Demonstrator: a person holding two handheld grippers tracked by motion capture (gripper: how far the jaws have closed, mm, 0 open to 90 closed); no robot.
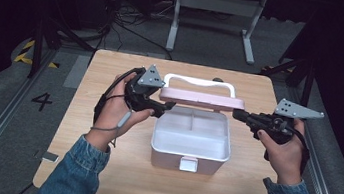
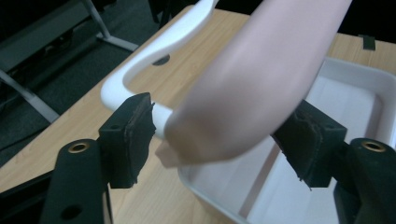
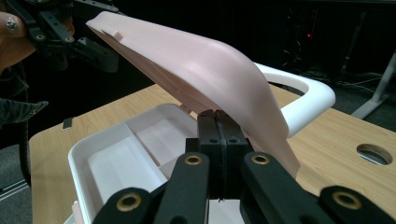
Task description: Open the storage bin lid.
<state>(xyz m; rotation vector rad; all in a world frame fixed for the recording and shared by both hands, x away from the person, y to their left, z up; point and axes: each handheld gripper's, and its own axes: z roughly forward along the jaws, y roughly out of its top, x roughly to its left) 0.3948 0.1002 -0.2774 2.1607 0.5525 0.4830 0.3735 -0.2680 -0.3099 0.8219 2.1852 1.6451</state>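
A white storage box (image 1: 190, 153) stands open in the middle of the wooden table (image 1: 100, 168); its inside (image 3: 140, 135) is split by low dividers. Its pink lid (image 1: 202, 99) is raised and tilted over the back edge, with the white carry handle (image 1: 199, 82) behind it. My left gripper (image 1: 169, 105) is open, and the lid's left corner (image 2: 261, 70) lies between its pads (image 2: 135, 135). My right gripper (image 3: 217, 116) is shut, jaws pressed together, with its tips against the lower edge of the lid's (image 3: 201, 70) right end. The left gripper (image 3: 79, 42) also shows at the lid's far end.
A white latch (image 1: 188, 164) sits on the box's front wall. The table has a round hole (image 3: 376, 154) near the handle. A small dark tag (image 1: 49, 157) lies at the table's left edge. A white desk frame (image 1: 216, 12) and cables stand on the floor beyond.
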